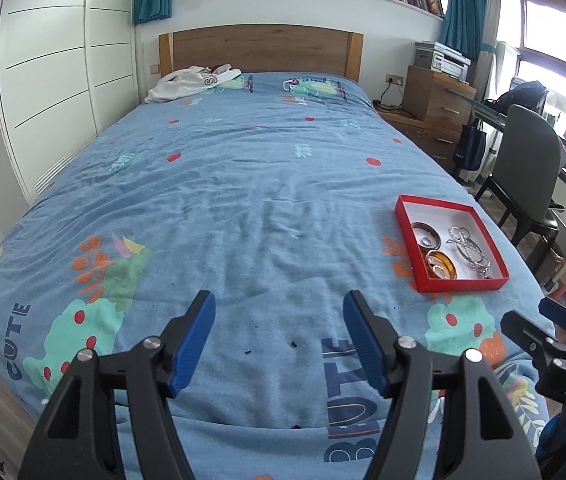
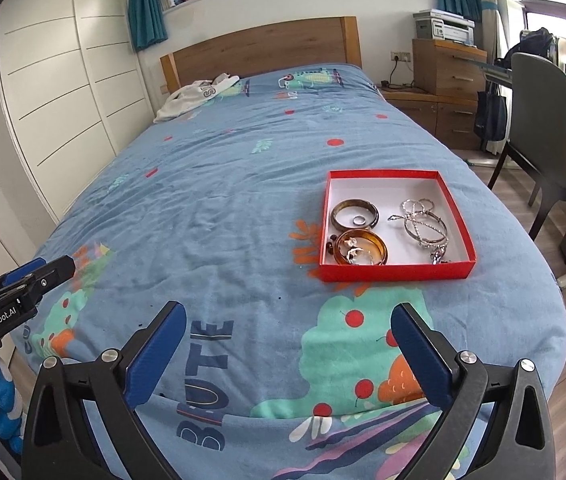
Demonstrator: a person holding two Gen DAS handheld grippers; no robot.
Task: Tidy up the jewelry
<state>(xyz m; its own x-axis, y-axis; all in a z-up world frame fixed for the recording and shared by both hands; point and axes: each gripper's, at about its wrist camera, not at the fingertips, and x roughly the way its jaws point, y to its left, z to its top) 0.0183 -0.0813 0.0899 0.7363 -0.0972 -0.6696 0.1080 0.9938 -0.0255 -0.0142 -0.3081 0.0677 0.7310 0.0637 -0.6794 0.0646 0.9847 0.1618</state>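
A: Right wrist view shows your red box (image 2: 397, 270) near the right edge of the bed (image 2: 223, 208), with bangles (image 2: 359, 246), a small ring (image 2: 359, 220) and silver chains (image 2: 423, 226) inside, probably gathered so nothing is lost in the blanket.

B: And my hands?

A: Your right gripper (image 2: 288, 354) and left gripper (image 1: 279, 344) are both wide open and hold nothing. Much free blanket lies left of the box; the right side drops to the floor beside the chair (image 2: 543, 120).

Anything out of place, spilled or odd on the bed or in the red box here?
Nothing spilled. The jewelry sits inside the red box: two bangles, silver chains. Small oddities: a few dark specks on the bedspread near the front edge, and a crumpled white garment by the headboard.
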